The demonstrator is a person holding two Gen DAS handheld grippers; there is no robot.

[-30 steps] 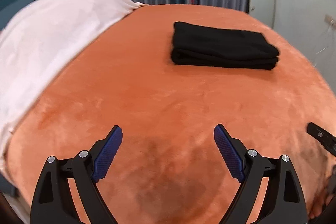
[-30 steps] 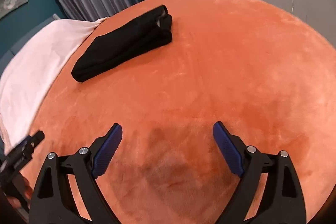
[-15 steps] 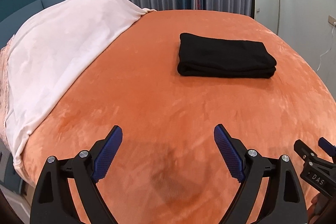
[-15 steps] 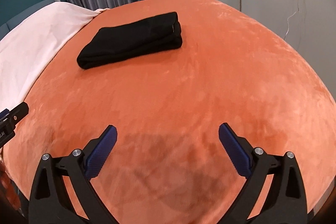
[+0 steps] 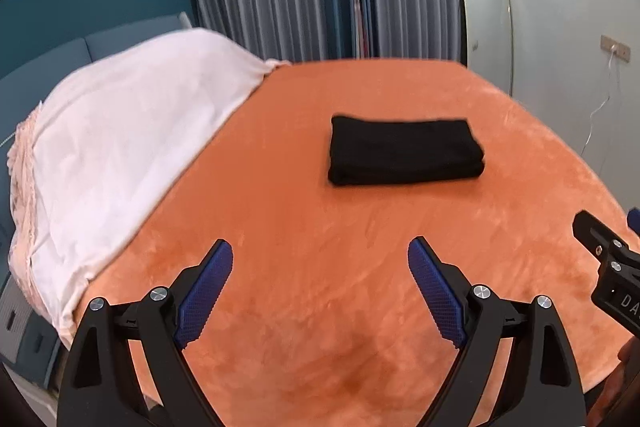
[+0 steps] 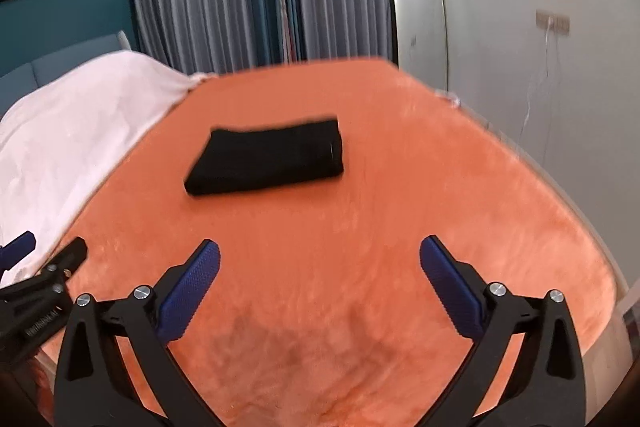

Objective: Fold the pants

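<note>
Orange plush bedspread (image 5: 304, 211) carried folded black pants (image 5: 404, 151), untouched; left gripper (image 5: 320, 279) and right gripper (image 6: 320, 283), both spread empty, had drawn back; folding looked finished.

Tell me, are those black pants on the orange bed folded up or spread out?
Folded. The black pants lie as a compact rectangular bundle on the orange blanket, with stacked layers showing along the near edge; neither gripper touches them.

One folded black pants (image 5: 404, 153), two tongs (image 5: 320, 291) (image 6: 320, 291), one orange blanket (image 5: 320, 227), perhaps one white sheet (image 5: 120, 147)
</note>
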